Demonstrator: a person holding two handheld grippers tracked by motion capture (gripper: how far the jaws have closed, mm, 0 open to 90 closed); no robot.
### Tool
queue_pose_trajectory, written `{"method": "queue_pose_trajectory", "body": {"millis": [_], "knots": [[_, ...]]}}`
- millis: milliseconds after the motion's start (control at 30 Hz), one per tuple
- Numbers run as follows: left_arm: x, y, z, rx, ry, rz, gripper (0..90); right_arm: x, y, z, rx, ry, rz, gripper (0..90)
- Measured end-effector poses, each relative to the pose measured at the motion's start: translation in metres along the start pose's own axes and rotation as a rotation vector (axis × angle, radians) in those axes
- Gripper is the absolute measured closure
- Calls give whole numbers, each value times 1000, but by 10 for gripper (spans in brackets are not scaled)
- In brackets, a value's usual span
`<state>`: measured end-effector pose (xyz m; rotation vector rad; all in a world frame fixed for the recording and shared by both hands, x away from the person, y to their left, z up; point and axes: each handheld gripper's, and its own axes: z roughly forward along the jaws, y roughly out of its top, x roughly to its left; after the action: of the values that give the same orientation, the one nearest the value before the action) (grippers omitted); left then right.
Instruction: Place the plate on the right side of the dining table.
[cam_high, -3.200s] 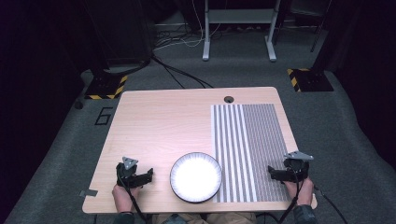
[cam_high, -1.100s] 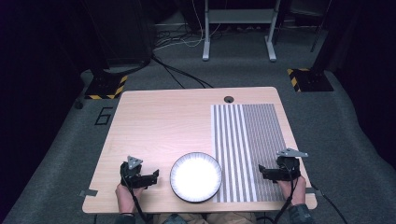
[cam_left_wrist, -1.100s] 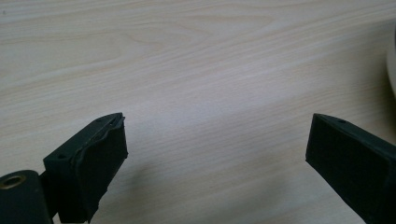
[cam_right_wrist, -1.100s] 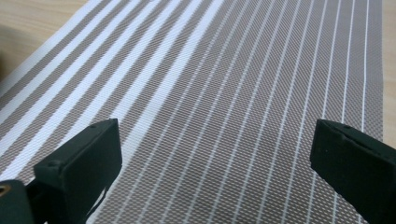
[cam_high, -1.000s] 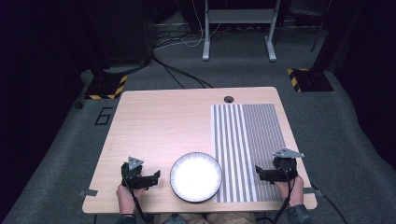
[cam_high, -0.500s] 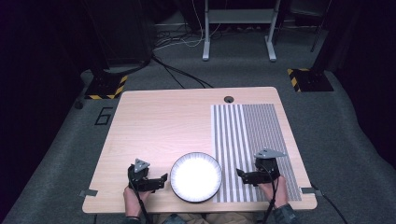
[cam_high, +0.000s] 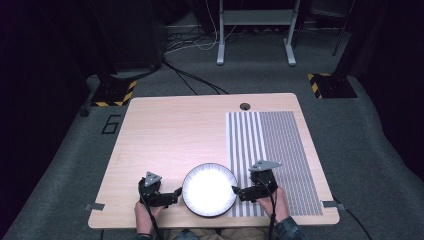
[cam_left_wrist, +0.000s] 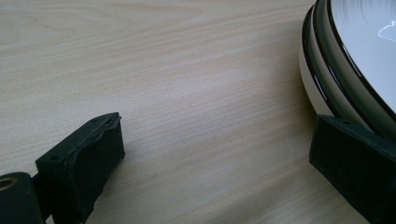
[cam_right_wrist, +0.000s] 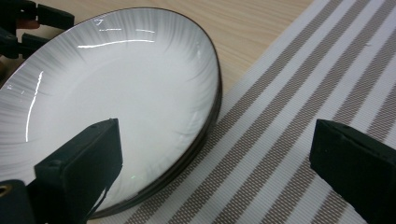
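A white plate with a dark rim (cam_high: 209, 189) sits near the table's front edge; in the left gripper view its edge (cam_left_wrist: 336, 70) looks like two stacked rims. My left gripper (cam_high: 173, 194) stands open just left of it, with its right jaw beside the rim and bare wood between the jaws (cam_left_wrist: 215, 163). My right gripper (cam_high: 237, 192) is open at the plate's right edge. Its left jaw hangs over the plate (cam_right_wrist: 116, 93) and its right jaw over the striped placemat (cam_right_wrist: 303, 84). Nothing is gripped.
The striped placemat (cam_high: 280, 150) covers the right part of the wooden table (cam_high: 170, 135). A cable hole (cam_high: 244, 106) lies at the far edge. The left gripper (cam_right_wrist: 28, 23) shows beyond the plate in the right gripper view. Dark stands and cables ring the floor.
Both grippers have closed in on the plate. The right one slid left across the placemat to the rim, and the left one shifted right. Both stay open.
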<state>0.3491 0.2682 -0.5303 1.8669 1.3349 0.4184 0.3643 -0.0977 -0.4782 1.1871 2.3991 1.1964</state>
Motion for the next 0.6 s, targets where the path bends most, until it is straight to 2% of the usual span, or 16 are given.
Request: {"method": "queue_pose_trajectory", "body": {"millis": [67, 200, 433, 600], "knots": [[0, 0, 0, -2, -4, -2, 27, 5, 1, 5, 6, 13, -8, 18], [-2, 0, 1, 11, 8, 23, 23, 11, 3, 11, 16, 27, -16, 18], [-2, 0, 1, 6, 1, 18, 21, 22, 6, 18, 30, 67, -43, 20], [-2, 0, -1, -5, -8, 21, 21, 26, 6, 21, 28, 88, -41, 23]]}}
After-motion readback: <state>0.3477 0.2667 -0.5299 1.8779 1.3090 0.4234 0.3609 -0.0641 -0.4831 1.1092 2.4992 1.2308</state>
